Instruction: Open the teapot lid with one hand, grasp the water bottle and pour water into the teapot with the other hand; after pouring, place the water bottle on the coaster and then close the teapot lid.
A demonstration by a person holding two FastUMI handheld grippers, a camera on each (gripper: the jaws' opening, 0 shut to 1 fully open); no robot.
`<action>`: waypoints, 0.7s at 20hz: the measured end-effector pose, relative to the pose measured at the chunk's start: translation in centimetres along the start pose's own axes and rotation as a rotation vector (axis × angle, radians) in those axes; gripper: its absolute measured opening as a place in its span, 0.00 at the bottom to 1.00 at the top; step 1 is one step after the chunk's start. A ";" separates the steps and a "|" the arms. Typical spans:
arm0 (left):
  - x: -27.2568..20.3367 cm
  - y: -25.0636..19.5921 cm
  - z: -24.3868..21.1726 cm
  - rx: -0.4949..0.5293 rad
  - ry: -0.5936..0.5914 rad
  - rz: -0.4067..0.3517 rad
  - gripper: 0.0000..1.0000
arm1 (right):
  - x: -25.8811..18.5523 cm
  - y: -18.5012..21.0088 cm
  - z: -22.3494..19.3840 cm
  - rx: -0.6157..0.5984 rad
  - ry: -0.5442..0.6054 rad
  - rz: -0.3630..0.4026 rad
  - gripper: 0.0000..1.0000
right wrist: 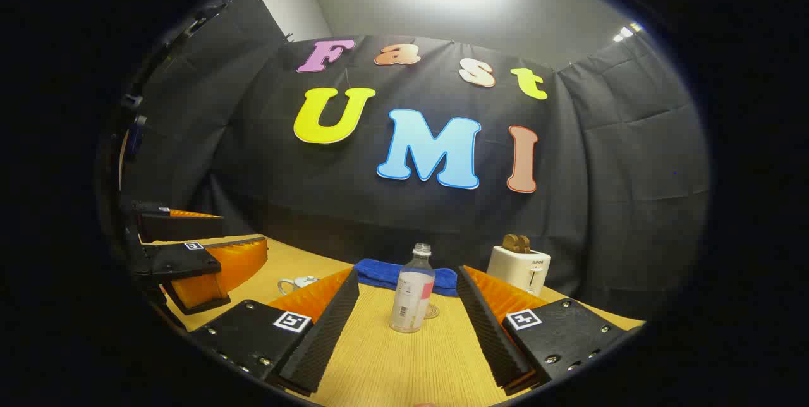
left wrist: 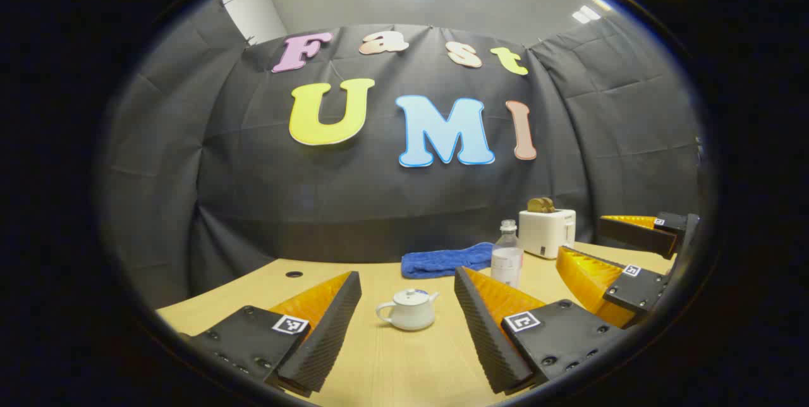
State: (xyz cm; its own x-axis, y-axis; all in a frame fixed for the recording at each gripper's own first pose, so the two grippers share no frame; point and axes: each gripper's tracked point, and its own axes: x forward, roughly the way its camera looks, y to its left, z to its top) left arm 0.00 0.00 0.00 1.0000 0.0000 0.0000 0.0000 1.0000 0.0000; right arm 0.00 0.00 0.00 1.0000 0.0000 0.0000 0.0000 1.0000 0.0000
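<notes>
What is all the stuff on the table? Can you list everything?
teapot: one, white, lid on, on the table ahead of the left gripper
water bottle: one, clear, no cap, upright ahead of the right gripper
coaster: one, round, brownish, just behind the bottle
towel: one, blue, at the back by the wall
toaster: one, white, with brown toast in it, back right
table: one, light wood
left gripper: one, open, nothing held
right gripper: one, open, nothing held
</notes>
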 end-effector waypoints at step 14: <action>2.2 -1.9 -1.2 -0.005 -0.004 -0.097 0.98 | 0.2 -2.1 -1.9 0.040 0.050 -0.081 0.96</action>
State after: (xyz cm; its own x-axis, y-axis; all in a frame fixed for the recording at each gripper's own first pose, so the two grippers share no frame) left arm 2.24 -1.87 -1.19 0.9953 -0.0971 0.0040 0.0972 0.9953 -0.0050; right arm 0.16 -2.06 -1.95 0.9955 -0.0799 -0.0512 0.0819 0.9959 0.0384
